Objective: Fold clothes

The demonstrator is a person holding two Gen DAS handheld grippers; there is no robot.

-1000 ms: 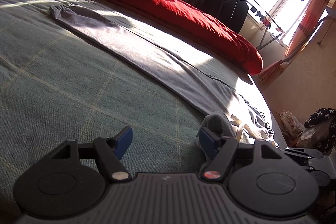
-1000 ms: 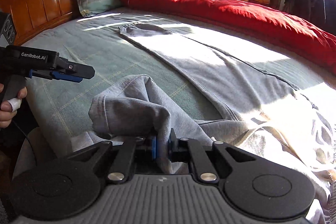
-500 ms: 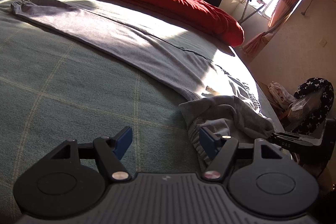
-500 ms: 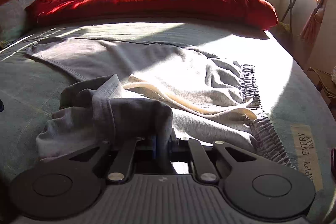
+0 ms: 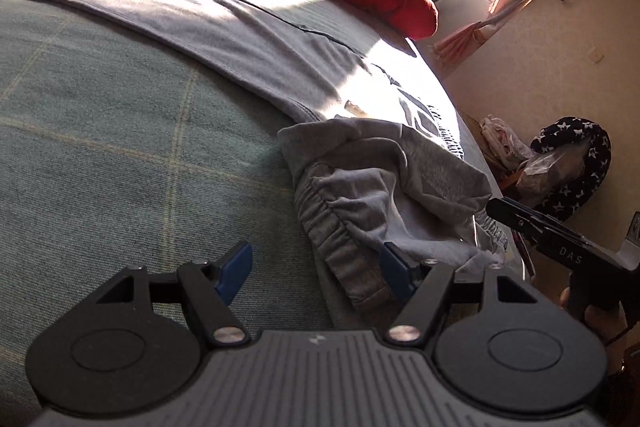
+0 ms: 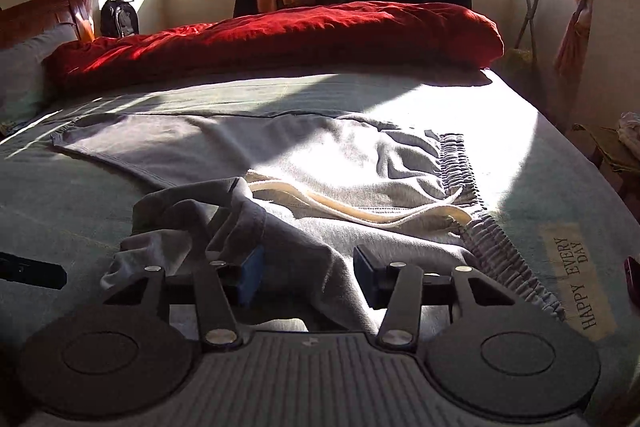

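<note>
Beside sweatpants (image 6: 360, 163), right view alone shows label (image 6: 576, 279)

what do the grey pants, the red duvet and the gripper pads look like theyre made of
Grey pants: soft matte knit, likely cotton jersey; it slumps in folds and has a gathered elastic waistband. Red duvet: puffy, crinkled woven cloth with a faint sheen, probably padded. Pads: smooth blue blocks, rubber or plastic; hard to tell.

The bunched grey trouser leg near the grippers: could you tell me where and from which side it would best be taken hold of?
Probably at the ribbed cuff of the grey trousers, which lies crumpled beside the left gripper. Its elastic hem forms a firm raised ridge on the bed, so open jaws could straddle it from the near side. The right gripper is opening, with cloth lying loose between its jaws.
</note>
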